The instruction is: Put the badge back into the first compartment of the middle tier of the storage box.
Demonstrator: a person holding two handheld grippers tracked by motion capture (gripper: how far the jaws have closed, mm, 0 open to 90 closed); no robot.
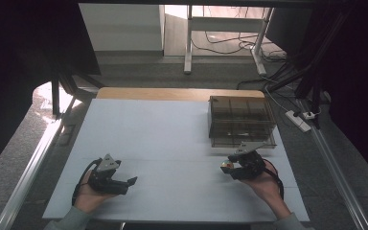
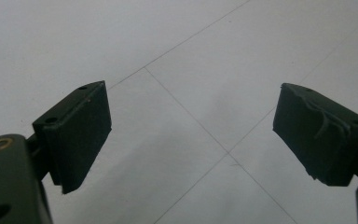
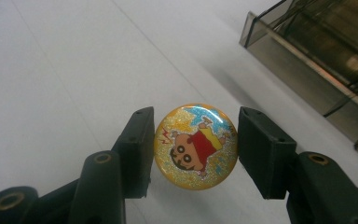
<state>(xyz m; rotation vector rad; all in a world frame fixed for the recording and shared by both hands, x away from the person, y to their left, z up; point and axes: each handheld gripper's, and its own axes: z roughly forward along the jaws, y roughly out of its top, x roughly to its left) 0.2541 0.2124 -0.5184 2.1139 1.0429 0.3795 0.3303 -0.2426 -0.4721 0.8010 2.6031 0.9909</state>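
A round yellow glitter badge with a cartoon child in a red shirt sits between the two black pads of my right gripper, which is shut on its edges. From above, that badge shows as a small bright disc at the tip of the right gripper, near the table's right front. My left gripper rests at the left front, held in a hand. Its jaws stand wide apart over bare white tabletop, with nothing between them, in the left gripper view.
A smoky transparent plastic organiser box with compartments stands at the back right of the white table, just beyond the right gripper; its corner shows close by. Cables and a power strip lie on the floor to the right.
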